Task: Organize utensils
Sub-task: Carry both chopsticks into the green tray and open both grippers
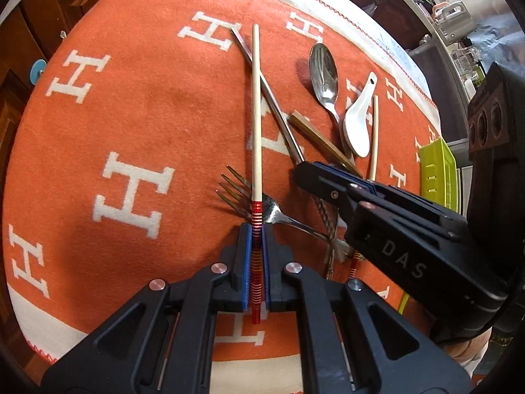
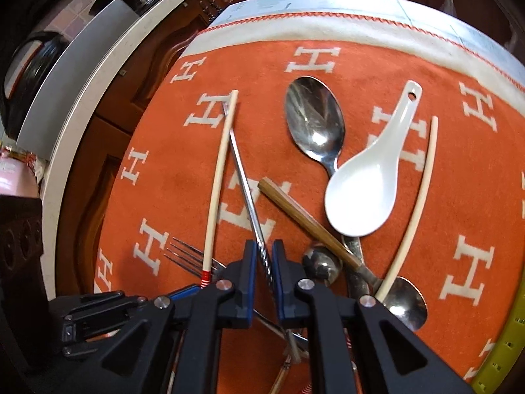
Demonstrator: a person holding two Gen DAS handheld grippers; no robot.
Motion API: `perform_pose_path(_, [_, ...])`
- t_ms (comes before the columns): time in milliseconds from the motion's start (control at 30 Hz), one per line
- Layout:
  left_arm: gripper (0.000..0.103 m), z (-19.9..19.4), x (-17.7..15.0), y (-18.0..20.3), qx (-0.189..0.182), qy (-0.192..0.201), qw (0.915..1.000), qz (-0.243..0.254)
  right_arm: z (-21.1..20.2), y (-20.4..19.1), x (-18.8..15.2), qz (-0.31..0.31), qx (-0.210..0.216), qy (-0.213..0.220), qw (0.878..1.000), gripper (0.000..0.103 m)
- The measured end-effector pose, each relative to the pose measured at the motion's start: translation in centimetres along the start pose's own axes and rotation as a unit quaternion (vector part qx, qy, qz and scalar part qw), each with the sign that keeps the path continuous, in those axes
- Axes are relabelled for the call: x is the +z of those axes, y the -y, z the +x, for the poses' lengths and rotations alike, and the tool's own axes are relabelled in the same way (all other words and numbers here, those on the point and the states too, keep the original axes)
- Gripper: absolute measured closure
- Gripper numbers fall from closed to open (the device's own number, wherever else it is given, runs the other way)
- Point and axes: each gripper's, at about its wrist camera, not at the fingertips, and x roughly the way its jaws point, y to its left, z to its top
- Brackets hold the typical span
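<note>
My left gripper (image 1: 257, 229) is shut on a cream chopstick with a red striped end (image 1: 256, 115), which points away over the orange cloth; it also shows in the right wrist view (image 2: 218, 177). My right gripper (image 2: 264, 246) straddles a thin metal chopstick (image 2: 244, 184), jaws slightly apart around it; the gap is small. It shows in the left wrist view (image 1: 305, 170). A fork (image 1: 242, 193) lies under the held chopstick. A steel spoon (image 2: 315, 121), a white ceramic spoon (image 2: 364, 190), a wooden-handled utensil (image 2: 305, 220) and a second cream chopstick (image 2: 416, 203) lie in a pile.
The orange cloth with white H letters (image 1: 131, 115) covers the table. A lime green slotted tray (image 1: 438, 170) sits at the right edge; its rim shows in the right wrist view (image 2: 505, 344). Dark wooden cabinets (image 1: 29, 32) stand beyond the table.
</note>
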Motion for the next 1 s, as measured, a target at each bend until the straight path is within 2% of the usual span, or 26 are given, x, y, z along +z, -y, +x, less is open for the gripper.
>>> perform_pose_path(233, [0.099, -2.0, -0.6, 0.9, -0.007, 0.019, 0.9997, 0.016, -1.9, 0.3, -0.7, 0.02, 0.024, 0.023, 0.999, 0.097])
perform_pose_path(533, [0.099, -5.0, -2.1, 4.5, -0.038, 0.036, 0.9969, 0.058, -7.5, 2.7, -3.6, 0.062, 0.052, 0.078, 0.994, 0.097])
perform_pose_path(733, [0.099, -5.5, -3.4, 10.0, -0.061, 0.032, 0.9907, 0.118, -11.6, 6.3, -6.7, 0.112, 0.042, 0.121, 0.985, 0.097])
perform_pose_path(833, [0.099, -5.3, -4.2, 13.5, -0.071, 0.026, 0.9857, 0.15, -14.4, 9.2, -8.8, 0.146, 0.035, 0.149, 0.977, 0.097])
perform_pose_path(1000, [0.099, -4.0, -5.5, 19.8, -0.086, 0.008, 0.9757, 0.201, -17.8, 13.6, -12.3, 0.185, 0.001, 0.172, 0.968, 0.097])
